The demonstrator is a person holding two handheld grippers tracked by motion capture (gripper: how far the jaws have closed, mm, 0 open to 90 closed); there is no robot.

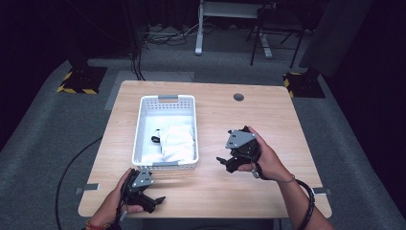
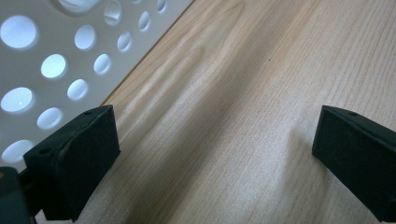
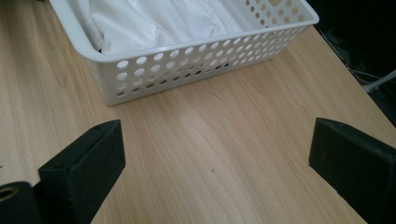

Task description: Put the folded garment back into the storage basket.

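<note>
White perforated basket (image 1: 143, 125) (crumpled white cloth (image 1: 178, 141) inside) sits on table.

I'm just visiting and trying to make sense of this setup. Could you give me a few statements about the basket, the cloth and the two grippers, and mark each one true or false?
1. The white basket stands on the wooden table. True.
2. The white cloth lies on the bare table beside the basket. False: it lies inside the basket.
3. The right gripper has its fingers spread apart with nothing between them. True.
4. The left gripper is clamped on the basket's rim. False: it is open, over bare wood next to the basket's wall.
5. The basket's walls are solid. False: they are full of round holes.
</note>
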